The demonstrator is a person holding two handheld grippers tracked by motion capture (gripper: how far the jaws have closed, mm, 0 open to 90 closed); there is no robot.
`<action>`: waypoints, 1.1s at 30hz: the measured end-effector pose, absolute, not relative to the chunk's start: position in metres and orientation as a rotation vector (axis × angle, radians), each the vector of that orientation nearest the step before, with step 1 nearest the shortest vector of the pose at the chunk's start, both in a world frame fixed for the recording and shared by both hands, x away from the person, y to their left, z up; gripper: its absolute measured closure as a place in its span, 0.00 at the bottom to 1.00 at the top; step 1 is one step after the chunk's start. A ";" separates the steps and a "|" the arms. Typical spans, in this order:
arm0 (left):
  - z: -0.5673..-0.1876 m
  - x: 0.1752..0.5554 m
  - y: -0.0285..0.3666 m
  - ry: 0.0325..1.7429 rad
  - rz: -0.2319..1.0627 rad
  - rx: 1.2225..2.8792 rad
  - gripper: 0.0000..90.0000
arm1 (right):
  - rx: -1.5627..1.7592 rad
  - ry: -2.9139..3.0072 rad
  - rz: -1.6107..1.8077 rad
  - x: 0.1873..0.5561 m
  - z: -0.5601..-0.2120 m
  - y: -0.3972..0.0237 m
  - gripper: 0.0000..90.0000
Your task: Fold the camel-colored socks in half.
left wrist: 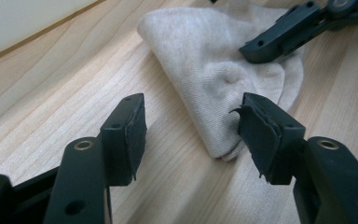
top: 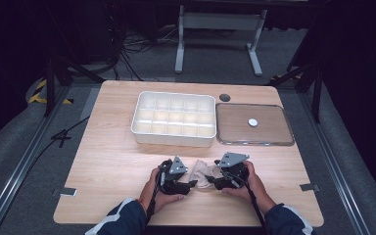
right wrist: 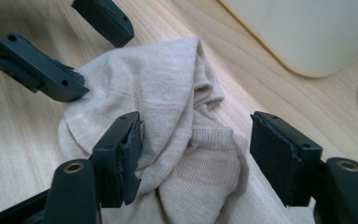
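Note:
A crumpled beige knit cloth [top: 203, 172] lies on the wooden table [top: 112, 161] near its front edge, between my two grippers. My left gripper [top: 192, 184] stands open; in the left gripper view [left wrist: 193, 126] the cloth's [left wrist: 214, 79] narrow end lies just inside one jaw, and neither pad presses on it. My right gripper [top: 212, 183] is open too; in the right gripper view [right wrist: 198, 140] the bunched cloth [right wrist: 168, 116] sits between the jaws, with one pad against its side and the other clear of it. The grippers face each other across the cloth.
A white tray with several compartments [top: 174, 120] stands behind the cloth at mid-table. To its right lies a flat clear-rimmed tray [top: 274, 139] with a small white disc [top: 252, 122] on it. A dark round disc [top: 224, 97] sits near the far edge.

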State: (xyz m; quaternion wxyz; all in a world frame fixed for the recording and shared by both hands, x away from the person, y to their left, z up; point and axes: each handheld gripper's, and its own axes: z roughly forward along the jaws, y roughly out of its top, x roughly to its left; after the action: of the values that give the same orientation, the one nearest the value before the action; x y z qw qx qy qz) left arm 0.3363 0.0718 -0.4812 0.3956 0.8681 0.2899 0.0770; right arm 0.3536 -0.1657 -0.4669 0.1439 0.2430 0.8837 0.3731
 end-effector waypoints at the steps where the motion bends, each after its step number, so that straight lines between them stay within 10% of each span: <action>1: -0.481 0.336 0.072 0.733 0.199 2.205 0.46 | 0.700 2.548 1.076 0.354 -0.467 -0.166 0.44; 10: -0.481 0.339 0.073 0.724 0.181 2.221 0.45 | 0.521 2.536 1.164 0.337 -0.446 -0.168 0.87; 26: -0.479 0.341 0.077 0.756 0.083 2.198 0.49 | 0.574 2.658 1.051 0.343 -0.467 -0.161 0.92; 33: -0.480 0.342 0.071 0.721 0.023 2.195 0.71 | 0.568 2.639 1.038 0.342 -0.468 -0.159 0.92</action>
State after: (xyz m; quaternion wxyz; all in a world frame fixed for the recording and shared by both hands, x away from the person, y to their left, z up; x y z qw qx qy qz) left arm 0.3418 0.0710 -0.4799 0.4037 0.8691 0.2857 0.0090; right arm 0.3416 -0.1590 -0.4677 0.1242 0.1950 0.9054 0.3562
